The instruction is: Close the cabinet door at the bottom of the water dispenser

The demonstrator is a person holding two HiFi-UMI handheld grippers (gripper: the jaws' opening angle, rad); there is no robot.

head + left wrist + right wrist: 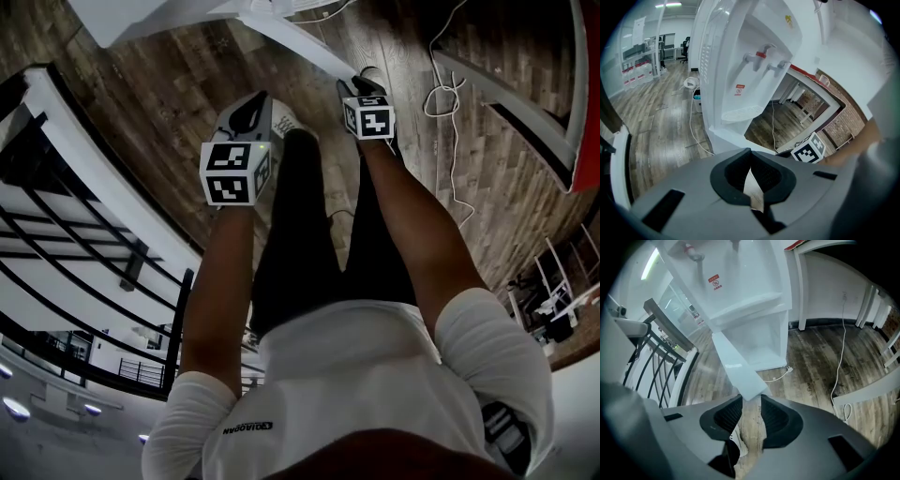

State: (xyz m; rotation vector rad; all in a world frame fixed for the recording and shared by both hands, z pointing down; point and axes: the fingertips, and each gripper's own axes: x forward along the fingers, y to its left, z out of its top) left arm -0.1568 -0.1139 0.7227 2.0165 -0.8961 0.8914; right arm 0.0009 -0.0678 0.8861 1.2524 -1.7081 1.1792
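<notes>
**Cabinet door open at your right tongs**

The water dispenser stands on the wood floor, and its bottom cabinet door is swung out toward you. Your right tongs are spread. The door's near corner sits just at their tips, and the pads do not press it. Your left tongs are pressed together at the tips, holding nothing.

You stand on a wood-plank floor with a white cable trailing across it. A black railing runs at your left.
</notes>
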